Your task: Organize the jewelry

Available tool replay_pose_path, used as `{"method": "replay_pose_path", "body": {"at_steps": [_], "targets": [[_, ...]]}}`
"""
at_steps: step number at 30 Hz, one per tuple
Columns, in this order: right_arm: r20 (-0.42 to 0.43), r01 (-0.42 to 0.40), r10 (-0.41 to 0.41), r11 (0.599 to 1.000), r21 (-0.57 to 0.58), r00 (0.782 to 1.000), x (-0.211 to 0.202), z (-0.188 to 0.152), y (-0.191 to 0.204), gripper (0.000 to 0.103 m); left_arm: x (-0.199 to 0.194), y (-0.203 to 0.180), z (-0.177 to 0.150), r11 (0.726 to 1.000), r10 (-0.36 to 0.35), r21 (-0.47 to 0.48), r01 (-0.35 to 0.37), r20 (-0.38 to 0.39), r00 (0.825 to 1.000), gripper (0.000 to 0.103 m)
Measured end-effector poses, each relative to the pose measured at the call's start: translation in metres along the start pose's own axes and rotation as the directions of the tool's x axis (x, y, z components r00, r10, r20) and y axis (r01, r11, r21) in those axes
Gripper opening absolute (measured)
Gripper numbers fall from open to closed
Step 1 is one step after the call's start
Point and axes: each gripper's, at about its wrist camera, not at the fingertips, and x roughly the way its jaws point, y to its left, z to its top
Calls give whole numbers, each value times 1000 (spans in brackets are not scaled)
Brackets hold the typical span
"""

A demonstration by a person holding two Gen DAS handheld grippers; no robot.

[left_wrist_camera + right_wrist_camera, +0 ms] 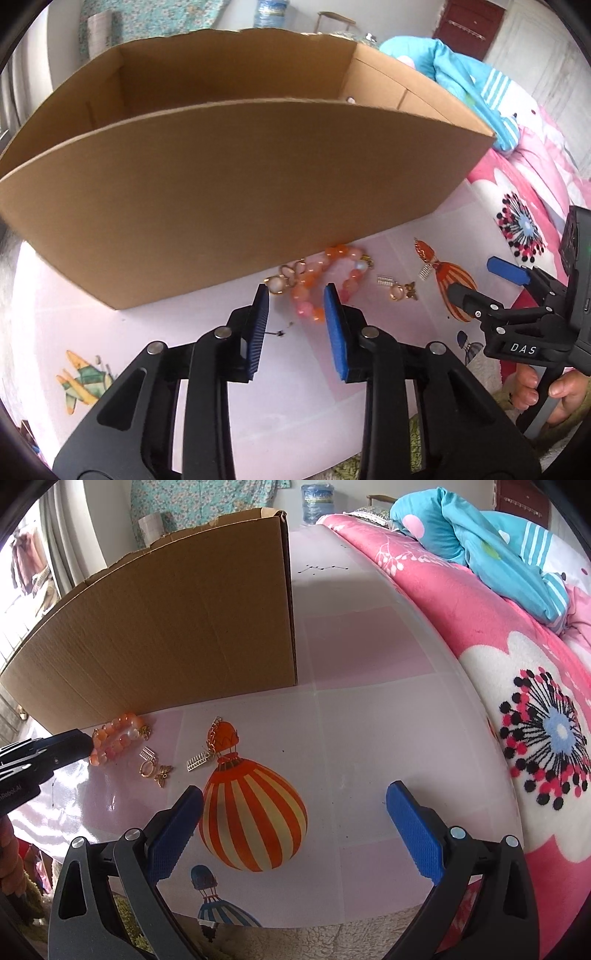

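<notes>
**Orange beads by the box, left tool narrowed over them**

Orange and pink beads make up a bracelet [325, 284] that lies on the pale table [369, 369] against the foot of a cardboard box [229, 206]. Around it lie small gold pieces: a ring [276, 285] to its left, a butterfly charm [163, 774] and a gold hoop [146, 768] to its right, and a chain with a comb-like pendant [210, 751] farther right, on a printed balloon [253, 816]. The left gripper [296, 295] hangs just over the bracelet, its blue pads narrowed, nothing pressed between them. The right gripper [295, 801] is spread wide above the balloon print, empty. A pink blanket [480, 646] borders the table.
</notes>
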Motion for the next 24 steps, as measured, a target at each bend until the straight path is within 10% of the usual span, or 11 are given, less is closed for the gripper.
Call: {"method": "replay_pose_path", "body": {"at_steps": [13,24], "targets": [[9,1,-1,1000,-4,1000,-1,1,1,97,13,-28,4,986,107,128,-102,-33,994,10],[18,-13,13,1000,11,1000,-2,0,-1,97,-17,-43,20,992,-19,125,10,66,998,9]]}}
